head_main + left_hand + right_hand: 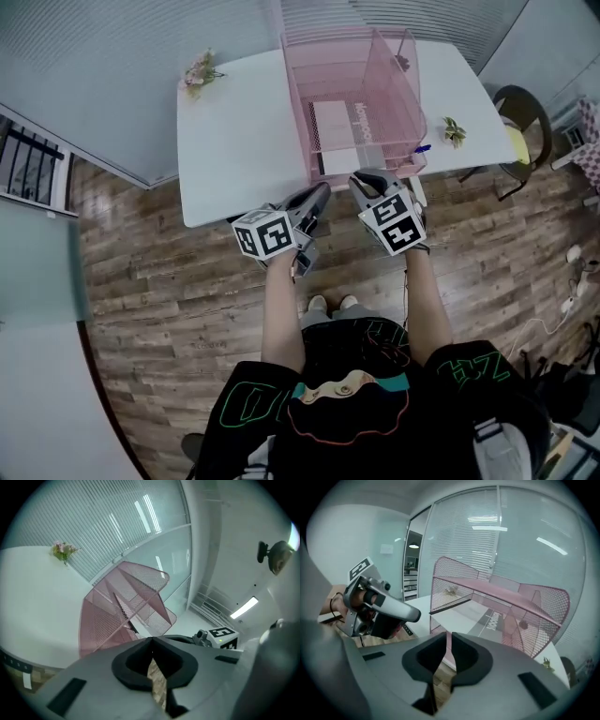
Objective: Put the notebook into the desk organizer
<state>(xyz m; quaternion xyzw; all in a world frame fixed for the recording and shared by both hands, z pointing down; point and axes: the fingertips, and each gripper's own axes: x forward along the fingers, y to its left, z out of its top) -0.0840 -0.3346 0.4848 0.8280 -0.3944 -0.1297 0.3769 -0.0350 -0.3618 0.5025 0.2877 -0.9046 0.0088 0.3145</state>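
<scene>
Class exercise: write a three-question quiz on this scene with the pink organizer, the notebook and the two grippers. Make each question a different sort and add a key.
1. True or false: the left gripper is clamped on the notebook.
2. Where does the notebook lie? A. on the floor. B. inside the pink desk organizer. C. on the chair.
3. Fill in: the desk organizer stands on the white ____.
Key: 1 false, its jaws are shut on nothing; 2 B; 3 table.
</scene>
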